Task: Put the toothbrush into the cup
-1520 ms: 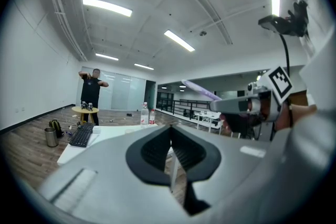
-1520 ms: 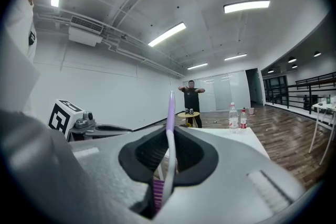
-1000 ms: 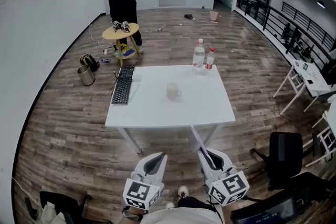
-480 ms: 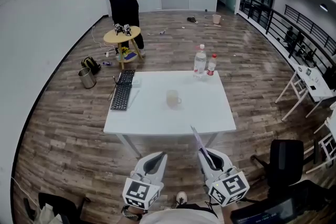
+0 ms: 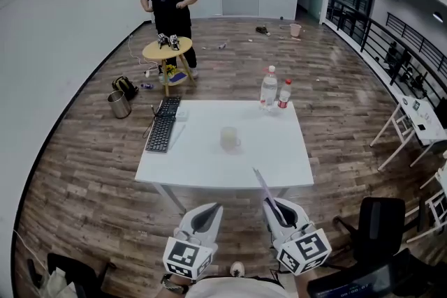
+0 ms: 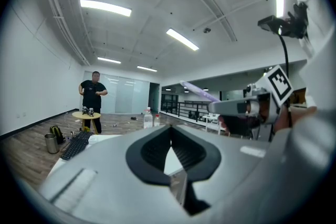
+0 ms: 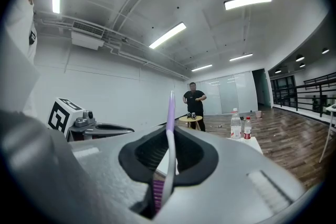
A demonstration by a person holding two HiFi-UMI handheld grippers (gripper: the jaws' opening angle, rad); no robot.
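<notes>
The right tool (image 5: 274, 204) pinched the toothbrush (image 7: 169, 118) near its bristles (light, stiff, probably slick). The left tool (image 6: 169, 150) was pressed together, empty. The cup (image 5: 229, 139) stood mid-frame on the counter (image 5: 202, 171).

No writing could be read in any view.
The cubes on the left gripper (image 5: 211, 207) and the right gripper (image 5: 271, 203) carried black-and-white square markers, patterns rather than letters or digits. The large bottle (image 5: 269, 88) and the small bottle (image 5: 284, 94) on the table (image 5: 202, 167) bore labels, and the keyboard (image 5: 162, 130) its key legends, all too small to read.
</notes>
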